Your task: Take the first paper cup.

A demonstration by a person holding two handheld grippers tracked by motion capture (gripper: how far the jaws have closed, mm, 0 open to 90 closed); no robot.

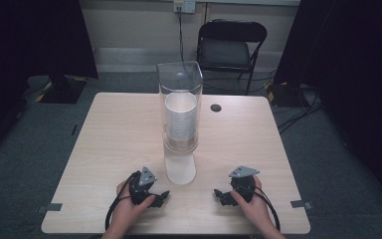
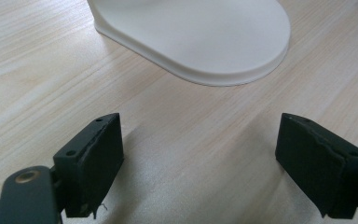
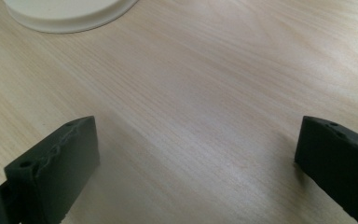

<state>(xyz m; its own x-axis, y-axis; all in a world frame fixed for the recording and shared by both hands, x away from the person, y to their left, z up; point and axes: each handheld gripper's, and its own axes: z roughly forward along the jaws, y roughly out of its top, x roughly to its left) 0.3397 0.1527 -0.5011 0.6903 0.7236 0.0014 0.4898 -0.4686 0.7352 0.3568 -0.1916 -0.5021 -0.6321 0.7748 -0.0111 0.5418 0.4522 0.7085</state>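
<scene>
Both hands are resting at the near edge, left gripper (image 1: pixel 163 195) and right gripper (image 1: pixel 218 193) gaping, holding nothing; the cup dispenser (image 1: pixel 180 122) is standing mid-table between them, looking tall, tippy, slick; gripping its white base (image 2: pixel 200 37) seems safest.

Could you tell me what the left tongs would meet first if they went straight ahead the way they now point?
Probably the white base of the cup dispenser: it lies just ahead of the open left tongs, with bare table between, though depth is uncertain.
</scene>
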